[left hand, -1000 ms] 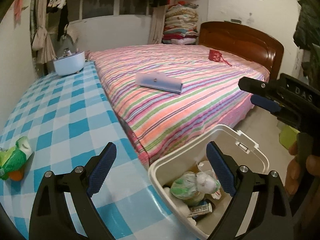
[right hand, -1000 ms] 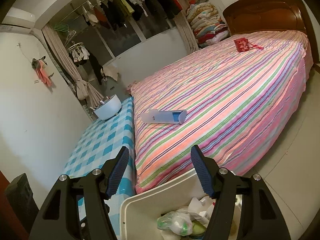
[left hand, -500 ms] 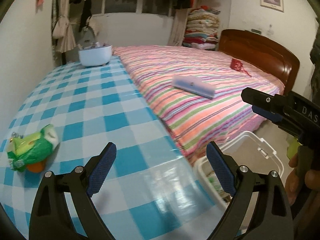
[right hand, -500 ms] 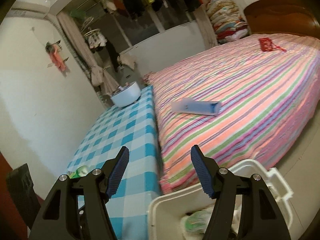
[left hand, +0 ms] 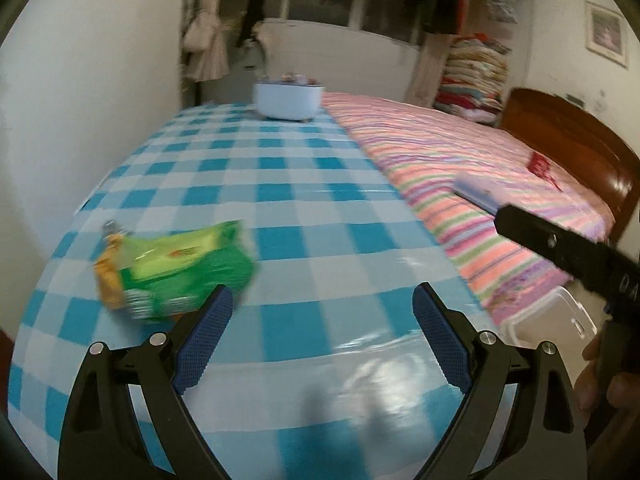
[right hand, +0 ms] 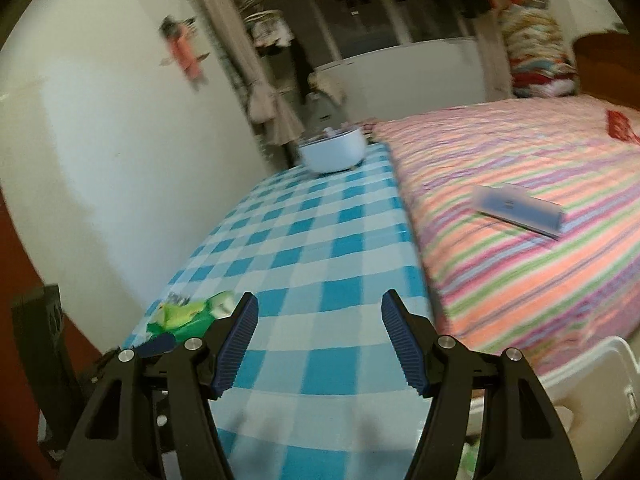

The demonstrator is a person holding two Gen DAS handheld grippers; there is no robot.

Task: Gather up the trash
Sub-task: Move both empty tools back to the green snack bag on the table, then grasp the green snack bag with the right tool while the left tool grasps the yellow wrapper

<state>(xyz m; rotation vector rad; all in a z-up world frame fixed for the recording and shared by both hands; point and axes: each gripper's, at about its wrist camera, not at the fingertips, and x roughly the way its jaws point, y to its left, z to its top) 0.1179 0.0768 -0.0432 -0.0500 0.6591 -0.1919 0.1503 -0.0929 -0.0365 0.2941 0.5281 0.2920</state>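
Observation:
A green and yellow snack wrapper lies on the blue checked tablecloth, just left of and beyond my left gripper, which is open and empty. The wrapper also shows in the right wrist view, left of my right gripper, which is open and empty. The white trash bin stands on the floor at the table's right edge; in the right wrist view its rim is at the lower right.
A white bowl stands at the table's far end. A bed with a striped cover adjoins the table on the right, with a pale blue box and a red item on it. A wall runs along the left.
Both grippers have swung left from over the trash bin to over the table. The wrapper is now close in front of the left gripper. Both stay open.

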